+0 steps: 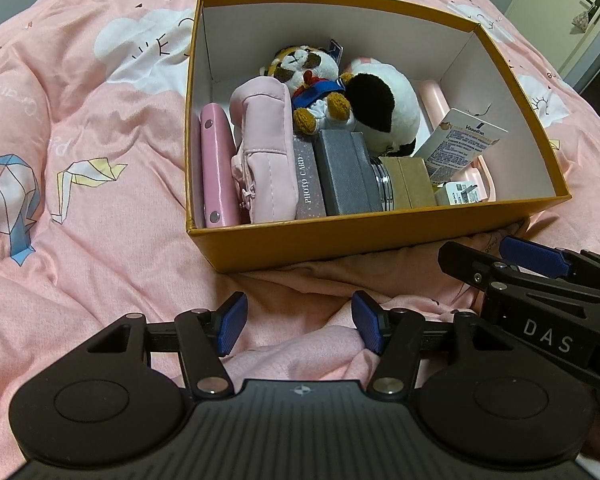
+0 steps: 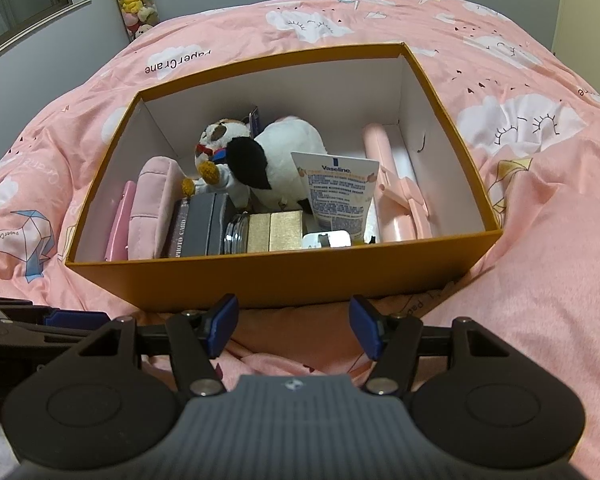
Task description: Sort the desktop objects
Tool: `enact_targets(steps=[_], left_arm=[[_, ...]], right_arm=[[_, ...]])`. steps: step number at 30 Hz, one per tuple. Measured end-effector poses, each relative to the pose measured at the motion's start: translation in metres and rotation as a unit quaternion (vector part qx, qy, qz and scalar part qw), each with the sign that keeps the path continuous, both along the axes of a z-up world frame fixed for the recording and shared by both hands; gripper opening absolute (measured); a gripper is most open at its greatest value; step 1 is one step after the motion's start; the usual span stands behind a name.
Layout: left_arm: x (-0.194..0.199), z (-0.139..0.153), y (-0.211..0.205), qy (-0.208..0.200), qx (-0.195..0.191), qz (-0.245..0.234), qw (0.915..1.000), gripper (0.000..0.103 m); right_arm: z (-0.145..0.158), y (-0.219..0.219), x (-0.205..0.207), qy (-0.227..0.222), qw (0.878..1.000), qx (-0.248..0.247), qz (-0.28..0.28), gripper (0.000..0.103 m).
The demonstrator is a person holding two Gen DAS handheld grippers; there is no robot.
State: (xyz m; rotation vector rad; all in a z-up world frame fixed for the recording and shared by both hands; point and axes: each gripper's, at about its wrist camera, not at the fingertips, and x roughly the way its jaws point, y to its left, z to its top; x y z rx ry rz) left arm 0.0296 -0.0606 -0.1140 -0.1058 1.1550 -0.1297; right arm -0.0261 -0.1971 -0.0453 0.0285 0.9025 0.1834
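Box (image 1: 364, 240): orange, I see it on the pink bed cover (image 1: 100, 200), packed | plush toys (image 1: 380, 100) at its back | pink pouch (image 1: 266, 152) left, grey case (image 1: 342, 172) middle, Vaseline tube (image 1: 460, 140) right | my left tongs (image 1: 298, 328) wide, empty | my right tongs (image 2: 294, 330) wide, empty, just short of the box

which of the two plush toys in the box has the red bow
The smaller brown-and-white plush, at the back beside the pink pouch. The bigger black-and-white plush next to it shows no bow.
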Motion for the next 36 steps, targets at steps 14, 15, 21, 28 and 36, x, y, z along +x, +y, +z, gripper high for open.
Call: enact_targets(steps=[14,15,21,28,36], left_arm=[[-0.0006,0.0000,-0.0021,-0.001,0.002,-0.001,1.0000,0.068],[-0.0006,0.0000,-0.0023,-0.001,0.002,-0.001,1.0000,0.068],[-0.0005,0.0006,-0.0025,-0.002,0.003,-0.001,1.0000,0.068],[-0.0002,0.0011,-0.0022,-0.002,0.003,-0.001,1.0000,0.068],[0.0010,0.0023,-0.0018,-0.004,0.004,-0.001,1.0000,0.068]], right_arm=[[-0.0008,-0.0001,-0.0006,0.001,1.000,0.002,0.000,0.064],[-0.0006,-0.0004,-0.0003,0.000,1.000,0.002,0.000,0.064],[-0.0010,-0.0002,-0.0007,0.000,1.000,0.002,0.000,0.064],[-0.0011,0.0005,-0.0012,0.000,1.000,0.002,0.000,0.064],[-0.0009,0.0002,-0.0012,0.000,1.000,0.002,-0.001,0.064]])
